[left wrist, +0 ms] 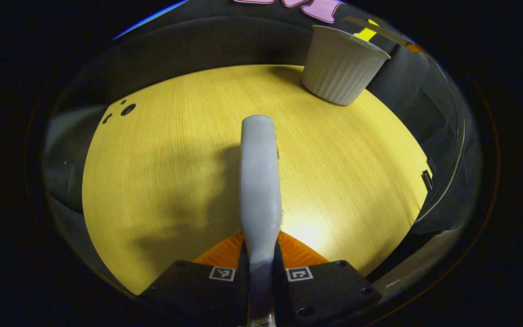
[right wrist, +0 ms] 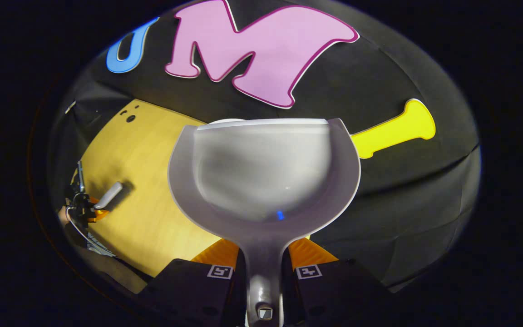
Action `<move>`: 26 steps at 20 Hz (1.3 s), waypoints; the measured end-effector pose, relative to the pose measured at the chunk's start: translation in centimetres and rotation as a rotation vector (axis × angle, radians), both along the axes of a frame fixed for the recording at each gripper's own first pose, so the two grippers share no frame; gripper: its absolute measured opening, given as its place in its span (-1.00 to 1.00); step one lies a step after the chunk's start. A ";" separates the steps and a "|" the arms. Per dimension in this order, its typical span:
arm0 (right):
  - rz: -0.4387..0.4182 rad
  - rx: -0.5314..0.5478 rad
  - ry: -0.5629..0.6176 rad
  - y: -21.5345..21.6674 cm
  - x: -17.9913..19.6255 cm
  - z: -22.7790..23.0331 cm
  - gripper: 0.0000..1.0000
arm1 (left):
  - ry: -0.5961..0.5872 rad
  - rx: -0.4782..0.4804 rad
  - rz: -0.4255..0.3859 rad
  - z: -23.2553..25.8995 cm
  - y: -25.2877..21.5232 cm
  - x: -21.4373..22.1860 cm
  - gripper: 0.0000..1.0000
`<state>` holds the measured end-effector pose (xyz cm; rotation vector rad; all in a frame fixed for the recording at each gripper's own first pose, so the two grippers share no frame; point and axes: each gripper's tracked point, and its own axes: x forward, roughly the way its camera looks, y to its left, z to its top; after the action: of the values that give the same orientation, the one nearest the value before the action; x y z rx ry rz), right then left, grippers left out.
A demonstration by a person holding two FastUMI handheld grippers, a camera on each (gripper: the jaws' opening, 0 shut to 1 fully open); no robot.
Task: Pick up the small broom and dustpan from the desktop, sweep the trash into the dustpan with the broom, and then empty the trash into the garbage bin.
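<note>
In the left gripper view the left gripper (left wrist: pixel 260 268) is clamped on the broom (left wrist: pixel 260 181), whose grey back runs straight out along the fingers toward 12 o'clock over the desk (left wrist: pixel 161 163). The bin (left wrist: pixel 343 66), a ribbed white tub, stands at about 1 o'clock from the broom tip, near the desk's far edge and well apart from the broom. No trash can be made out on the bare wood here (the broom may hide some). In the right gripper view the left gripper (right wrist: pixel 90 210) appears small at 9 o'clock, low over the desk (right wrist: pixel 143 181) with the broom (right wrist: pixel 108 195) jutting from it. At centre, the right gripper (right wrist: pixel 263 272) grips the dustpan (right wrist: pixel 263 172) by its handle, both fingers pressed to it; the pan's long axis points away toward 12 o'clock, its open lip farthest out and raised off the desk toward the booth wall. The pan looks empty, so the tipping seems done or under way. The bin cannot be seen past the pan, so whether the lip sits over it cannot be told. The coming move turns on that: the right hand carries the pan, and the bin lies ahead.
</note>
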<state>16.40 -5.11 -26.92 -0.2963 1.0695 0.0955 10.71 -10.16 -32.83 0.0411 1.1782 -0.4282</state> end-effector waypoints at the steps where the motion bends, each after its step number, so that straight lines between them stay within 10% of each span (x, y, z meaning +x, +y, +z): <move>1: 0.013 0.024 -0.006 0.8 -1.0 0.3 -0.29 | 0.000 0.003 0.004 0.0 0.0 0.0 -0.48; 16: 0.097 0.225 0.151 14.8 -18.4 -14.7 -0.29 | 0.014 0.084 0.088 -0.3 0.8 -0.3 -0.48; 26: -0.052 0.294 0.232 19.4 -19.7 -26.6 -0.29 | 0.026 0.144 0.105 -0.4 1.1 -0.7 -0.47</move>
<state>-3.27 14.28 -53.50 0.0091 1.2745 0.2421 10.04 -9.08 -33.22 0.0980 1.2290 -0.2522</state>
